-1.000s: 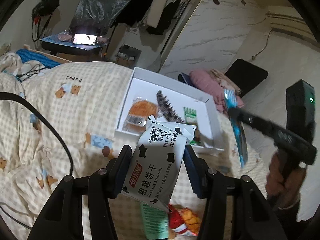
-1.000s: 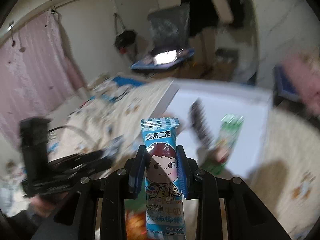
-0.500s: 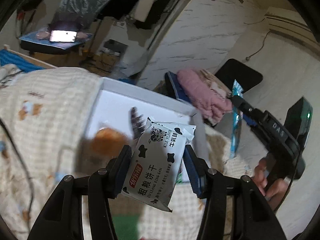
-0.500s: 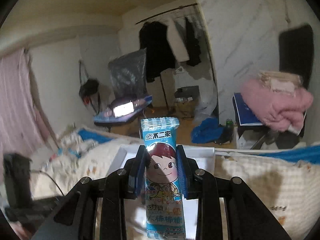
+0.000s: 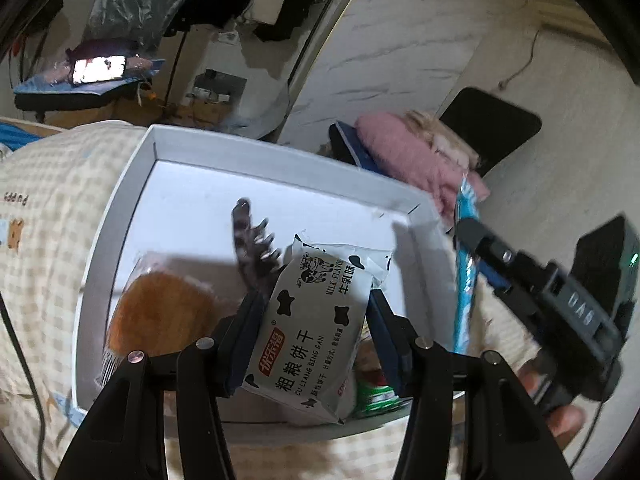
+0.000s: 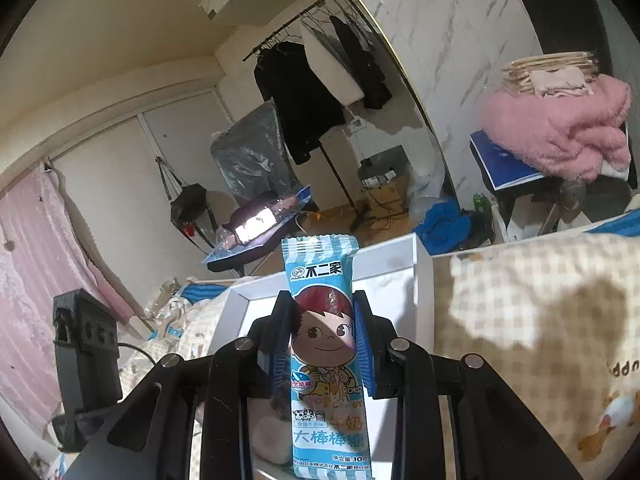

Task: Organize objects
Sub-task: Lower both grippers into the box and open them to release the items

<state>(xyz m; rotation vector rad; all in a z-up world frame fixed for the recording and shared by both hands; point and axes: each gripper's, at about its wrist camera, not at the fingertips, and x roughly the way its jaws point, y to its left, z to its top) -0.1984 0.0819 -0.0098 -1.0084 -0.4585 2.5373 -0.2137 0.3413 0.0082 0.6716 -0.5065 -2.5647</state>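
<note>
My left gripper (image 5: 316,304) is shut on a white cow-print biscuit packet (image 5: 312,328) and holds it over the near part of a white shallow box (image 5: 120,184) on the bed. In the box lie a wrapped orange cake (image 5: 160,312), a dark hair claw (image 5: 252,248) and a green packet (image 5: 376,398). My right gripper (image 6: 322,324) is shut on a blue lollipop packet (image 6: 322,344), upright, above the box's near right side (image 6: 420,280). It also shows in the left wrist view (image 5: 466,264), with its packet just right of the box.
The bed has a cream checked quilt (image 5: 48,216). Beyond it are a chair with pink fleece (image 6: 560,120), a clothes rail (image 6: 320,92), a lit phone on a small table (image 5: 100,68) and a black cable (image 5: 16,344) on the quilt.
The left gripper with the biscuit packet has moved forward over the box. The right gripper with the lollipop has come lower and nearer to the box's right edge.
</note>
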